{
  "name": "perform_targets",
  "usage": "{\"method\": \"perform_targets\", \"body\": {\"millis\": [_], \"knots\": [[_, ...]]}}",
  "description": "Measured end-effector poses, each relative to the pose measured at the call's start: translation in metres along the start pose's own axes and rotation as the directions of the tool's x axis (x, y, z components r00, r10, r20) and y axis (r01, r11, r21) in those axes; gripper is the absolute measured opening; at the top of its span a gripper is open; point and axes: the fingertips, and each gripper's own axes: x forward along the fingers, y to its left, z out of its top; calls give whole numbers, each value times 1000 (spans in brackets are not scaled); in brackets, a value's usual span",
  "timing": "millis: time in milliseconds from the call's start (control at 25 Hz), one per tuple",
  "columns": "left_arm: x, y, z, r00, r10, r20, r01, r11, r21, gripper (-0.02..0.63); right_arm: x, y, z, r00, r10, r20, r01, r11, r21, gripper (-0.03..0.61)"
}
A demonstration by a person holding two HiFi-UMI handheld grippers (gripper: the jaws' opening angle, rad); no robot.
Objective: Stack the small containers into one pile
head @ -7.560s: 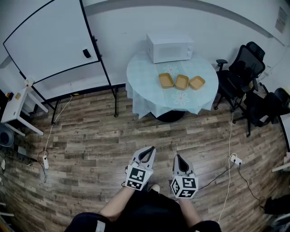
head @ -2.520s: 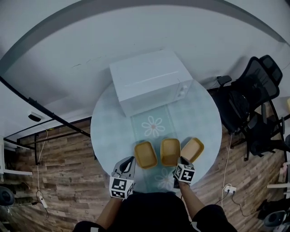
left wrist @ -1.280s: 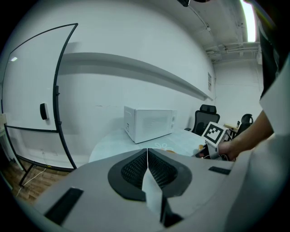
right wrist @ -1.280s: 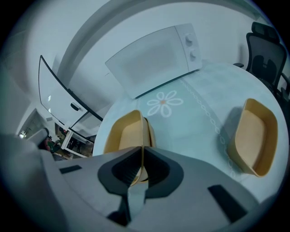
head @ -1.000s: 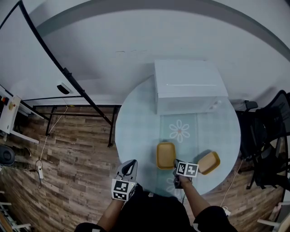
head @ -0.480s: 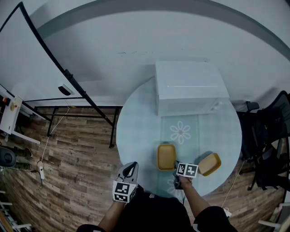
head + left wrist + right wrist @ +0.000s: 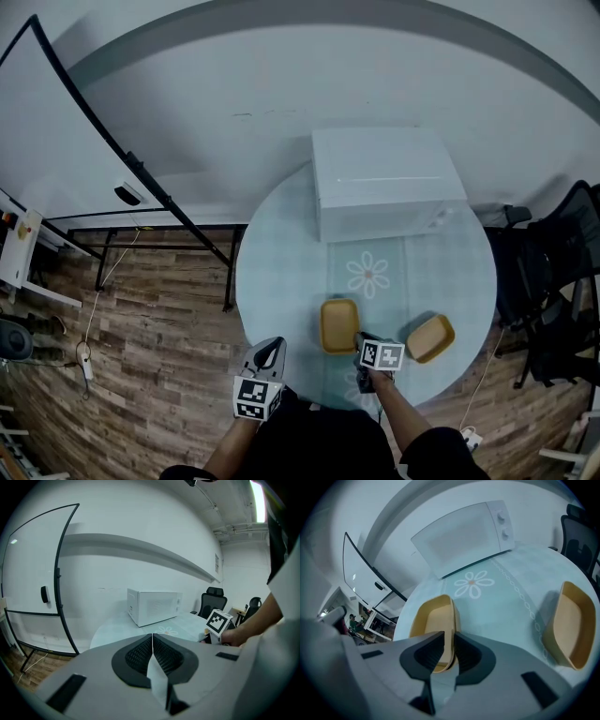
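Two yellow containers sit nested as one pile (image 7: 338, 324) on the round table (image 7: 281, 281), in front of the flower print. My right gripper (image 7: 360, 341) is at the pile's near right corner. In the right gripper view its jaws (image 7: 449, 640) are shut on the pile's (image 7: 433, 620) right-hand wall. A third yellow container (image 7: 430, 338) lies alone to the right, also in the right gripper view (image 7: 569, 623). My left gripper (image 7: 269, 349) hangs at the table's near left edge, shut and holding nothing (image 7: 152, 639).
A white microwave (image 7: 386, 183) stands at the back of the table. Office chairs (image 7: 553, 291) crowd the right side. A whiteboard on a stand (image 7: 84, 141) is to the left. The floor around is wood planks.
2.5 s ago three containers lay apart in a row; now the middle one sits in the left one. Over the last second the right gripper has stayed at the pile's rim.
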Motion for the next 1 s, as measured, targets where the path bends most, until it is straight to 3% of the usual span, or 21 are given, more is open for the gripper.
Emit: {"method": "perform_targets", "body": {"millis": [320,600,800,1000], "knots": [[20,-19,10,996,-89,-5,89,995,34,17,-30,1,21,991,-31,129,33,999,-17,67],[47,-51,23,979,-204,-2,203,975,89,17,-71,-22,28,959,-111,260,107,994,29,25],[66,-80,31,957,-291,-11,289,948,131,17,-107,-58,28,906,-233,353,206,972,112,25],[78,-105,37,935,-354,-24,353,922,161,17,-141,-106,19,839,-373,396,309,926,218,26]]}}
